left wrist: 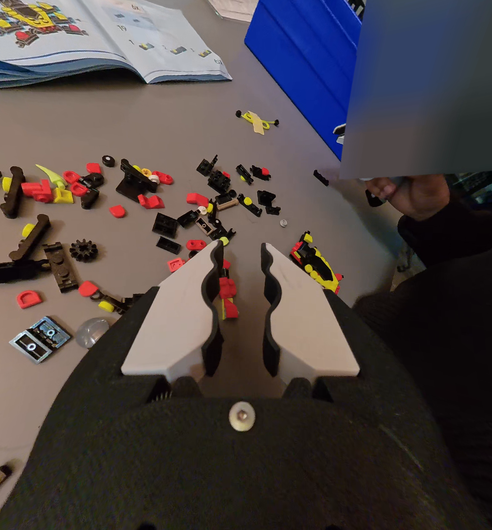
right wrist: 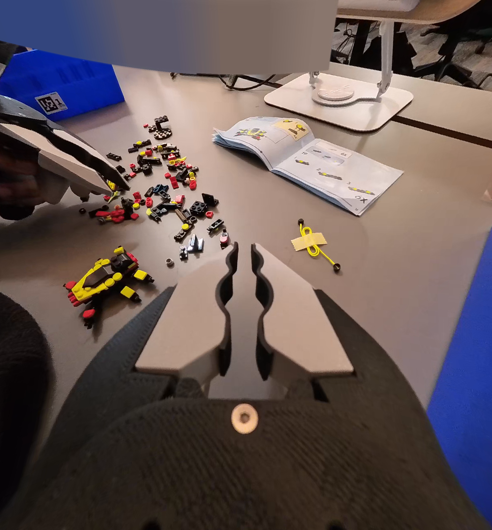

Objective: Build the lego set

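Note:
Loose red, yellow and black lego pieces point(left wrist: 153, 195) lie scattered on the grey table point(left wrist: 124, 120); they also show in the right wrist view point(right wrist: 164, 183). A partly built yellow, black and red model point(left wrist: 316, 263) stands to the right of my left gripper point(left wrist: 242, 246) and also shows in the right wrist view point(right wrist: 104, 281). The left gripper is open and empty, low over the near edge of the pile. A small red and yellow piece point(left wrist: 228, 295) lies on the table beneath its gap. My right gripper point(right wrist: 244, 247) is slightly open and empty, above bare table right of the pile.
An open instruction booklet point(right wrist: 305, 160) lies behind the pile. A yellow string with taped middle point(right wrist: 310, 241) lies right of the pieces. A blue bin point(right wrist: 58, 80) stands at the back left, a white monitor stand point(right wrist: 339, 97) at the back, and a blue surface point(right wrist: 474, 344) at the right. One gripper's finger ends stand about 20 cm off the other's.

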The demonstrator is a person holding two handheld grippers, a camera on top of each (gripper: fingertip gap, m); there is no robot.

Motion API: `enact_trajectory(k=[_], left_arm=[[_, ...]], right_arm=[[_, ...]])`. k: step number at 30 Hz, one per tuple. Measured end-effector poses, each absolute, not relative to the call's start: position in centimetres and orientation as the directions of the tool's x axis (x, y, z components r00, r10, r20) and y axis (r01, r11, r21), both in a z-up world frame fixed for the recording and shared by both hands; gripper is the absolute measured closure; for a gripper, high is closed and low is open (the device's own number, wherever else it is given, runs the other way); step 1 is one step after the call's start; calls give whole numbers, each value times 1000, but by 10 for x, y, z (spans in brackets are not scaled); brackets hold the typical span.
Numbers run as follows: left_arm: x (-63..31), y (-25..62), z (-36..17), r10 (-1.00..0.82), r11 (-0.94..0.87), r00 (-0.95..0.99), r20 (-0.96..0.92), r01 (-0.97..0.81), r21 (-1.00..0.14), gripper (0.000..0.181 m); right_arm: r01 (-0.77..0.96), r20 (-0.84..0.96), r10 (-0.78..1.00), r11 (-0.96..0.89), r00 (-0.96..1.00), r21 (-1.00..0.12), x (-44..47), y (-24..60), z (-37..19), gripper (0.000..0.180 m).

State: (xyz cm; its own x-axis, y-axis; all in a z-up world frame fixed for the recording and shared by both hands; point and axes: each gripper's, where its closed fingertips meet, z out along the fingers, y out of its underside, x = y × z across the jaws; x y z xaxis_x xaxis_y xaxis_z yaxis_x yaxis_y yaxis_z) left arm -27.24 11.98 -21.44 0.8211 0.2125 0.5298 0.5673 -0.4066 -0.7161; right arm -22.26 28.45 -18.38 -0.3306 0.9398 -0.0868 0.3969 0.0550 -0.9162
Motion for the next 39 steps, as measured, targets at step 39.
enact_trajectory(k=[39], left_arm=[[-270, 118, -214, 205, -421, 812, 546, 577, -700, 154]], right_arm=[[419, -46, 943, 102, -330, -902, -223, 284, -191, 174]])
